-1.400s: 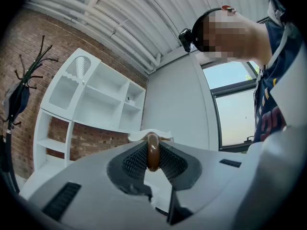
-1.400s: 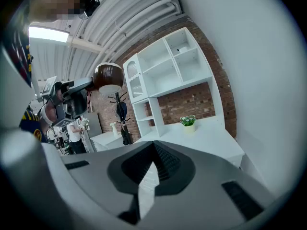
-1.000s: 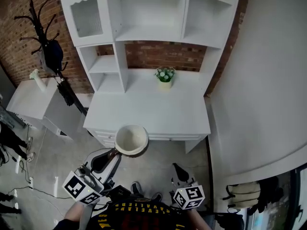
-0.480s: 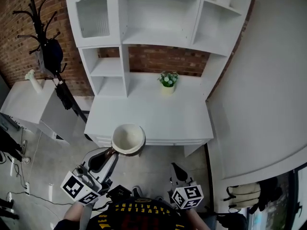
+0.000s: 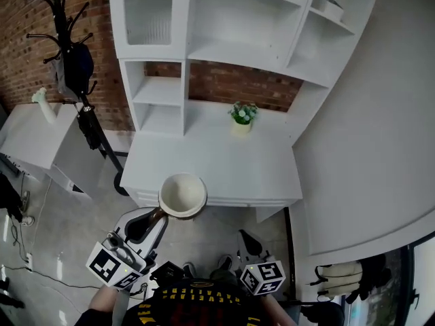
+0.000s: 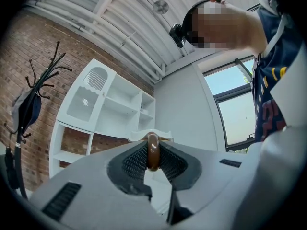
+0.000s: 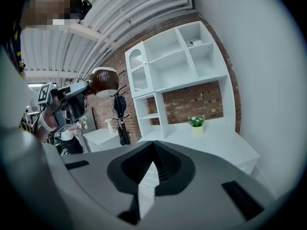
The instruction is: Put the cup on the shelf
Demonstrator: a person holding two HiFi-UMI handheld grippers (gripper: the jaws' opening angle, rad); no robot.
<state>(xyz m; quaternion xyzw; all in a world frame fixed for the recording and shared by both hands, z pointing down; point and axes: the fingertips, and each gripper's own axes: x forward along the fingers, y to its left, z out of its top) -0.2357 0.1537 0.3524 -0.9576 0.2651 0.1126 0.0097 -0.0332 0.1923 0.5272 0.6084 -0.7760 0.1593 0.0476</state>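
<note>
The cup (image 5: 182, 195) hangs just before the tabletop (image 5: 224, 165), its brown handle (image 6: 152, 151) pinched tight in your left gripper (image 5: 160, 216). Hold it level and lift slowly toward the shelf (image 5: 231, 51) at 12 o'clock. Your right gripper (image 5: 247, 239) is closed and empty.

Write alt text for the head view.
The left gripper holds a brown cup by its handle before a white desk with shelves above. A small potted plant stands on the desk; the right gripper is lower right, empty.
</note>
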